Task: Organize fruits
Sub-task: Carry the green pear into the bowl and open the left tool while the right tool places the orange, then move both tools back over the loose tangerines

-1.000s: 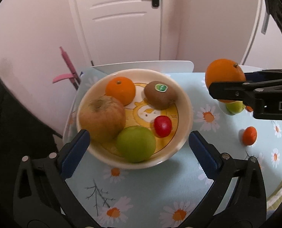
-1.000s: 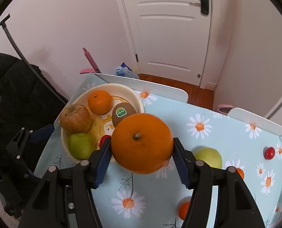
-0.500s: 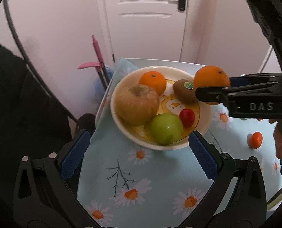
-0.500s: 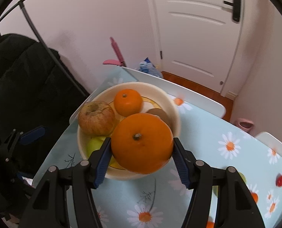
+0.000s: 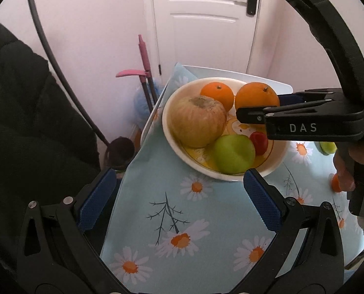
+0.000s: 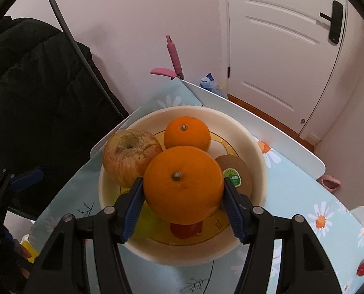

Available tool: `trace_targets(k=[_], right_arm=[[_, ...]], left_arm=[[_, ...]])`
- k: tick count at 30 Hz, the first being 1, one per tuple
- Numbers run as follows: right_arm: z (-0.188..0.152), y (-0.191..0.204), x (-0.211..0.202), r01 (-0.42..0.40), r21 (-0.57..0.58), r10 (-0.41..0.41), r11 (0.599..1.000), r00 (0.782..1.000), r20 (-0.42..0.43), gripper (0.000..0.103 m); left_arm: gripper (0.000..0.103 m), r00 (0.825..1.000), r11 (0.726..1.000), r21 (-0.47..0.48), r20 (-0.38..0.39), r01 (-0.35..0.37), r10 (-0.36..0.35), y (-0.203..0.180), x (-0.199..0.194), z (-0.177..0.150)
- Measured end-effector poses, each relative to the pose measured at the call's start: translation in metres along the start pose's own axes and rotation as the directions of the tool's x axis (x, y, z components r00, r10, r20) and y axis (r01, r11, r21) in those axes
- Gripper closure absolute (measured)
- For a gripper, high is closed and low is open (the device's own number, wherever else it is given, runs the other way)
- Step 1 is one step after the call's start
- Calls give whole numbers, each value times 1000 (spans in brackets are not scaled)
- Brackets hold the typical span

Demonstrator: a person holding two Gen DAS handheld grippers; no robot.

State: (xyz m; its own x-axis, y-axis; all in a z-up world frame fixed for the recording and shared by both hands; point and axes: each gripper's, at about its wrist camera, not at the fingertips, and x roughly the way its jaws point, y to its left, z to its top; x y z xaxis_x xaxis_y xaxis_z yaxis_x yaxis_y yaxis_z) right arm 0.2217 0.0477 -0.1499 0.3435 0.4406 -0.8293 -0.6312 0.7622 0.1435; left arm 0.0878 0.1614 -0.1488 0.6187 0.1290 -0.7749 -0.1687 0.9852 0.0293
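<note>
My right gripper (image 6: 183, 183) is shut on a large orange (image 6: 182, 186) and holds it just above the cream bowl (image 6: 253, 142). In the bowl lie a wrinkled apple (image 6: 130, 156), a smaller orange (image 6: 186, 134), a kiwi (image 6: 235, 169) with a green sticker, a red fruit (image 6: 185, 229) and a green apple (image 5: 233, 154). In the left wrist view the held orange (image 5: 256, 96) hangs over the bowl's far right side. My left gripper (image 5: 177, 178) is open with nothing in it, over the daisy cloth in front of the bowl's rim (image 5: 167, 132).
On the cloth right of the bowl lie a green fruit (image 5: 327, 147), a small orange (image 5: 335, 183) and a red cherry tomato (image 6: 362, 268). The table's left edge runs close to the bowl, with a black jacket (image 5: 22, 122) beyond it. A hand (image 5: 360, 154) grips the right tool.
The right gripper carried the large orange from the right of the bowl to above it and sank a little. The left gripper drifted left, so the bowl sits further right in its view.
</note>
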Motion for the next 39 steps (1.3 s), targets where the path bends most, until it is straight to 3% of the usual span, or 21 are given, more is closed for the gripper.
trace_targets(k=[5,6,7,9,25,39], right_arm=[[-1,-4,7,-11,36,12,999,1000,-15,42],[-1,-4,4,-22,41,22,999,1000,-1,34],[0,-4,1,-32,42,31,999,999,21,17],[1,-4,-7,-33,39,31,999,997,67,1],[-9,2,-53,16,82,-22,997,997,70,1],[-47,-5,-145,137,213,-169,967,975,142,1]], left_arm=[[0,1000,1000,-7,-2,1,-1,2,0,-3],[0,1000,1000,-6,-2,2,-2,3,0,-3],[0,1000,1000,-5,-2,2,-2,4,-1,-2],[0,1000,1000,-5,0,3,-3,3,-2,-1],[0,998,997,62,46,40,-43,-3,-40,11],[0,983,974,179,91,140,-158,-31,-80,26]])
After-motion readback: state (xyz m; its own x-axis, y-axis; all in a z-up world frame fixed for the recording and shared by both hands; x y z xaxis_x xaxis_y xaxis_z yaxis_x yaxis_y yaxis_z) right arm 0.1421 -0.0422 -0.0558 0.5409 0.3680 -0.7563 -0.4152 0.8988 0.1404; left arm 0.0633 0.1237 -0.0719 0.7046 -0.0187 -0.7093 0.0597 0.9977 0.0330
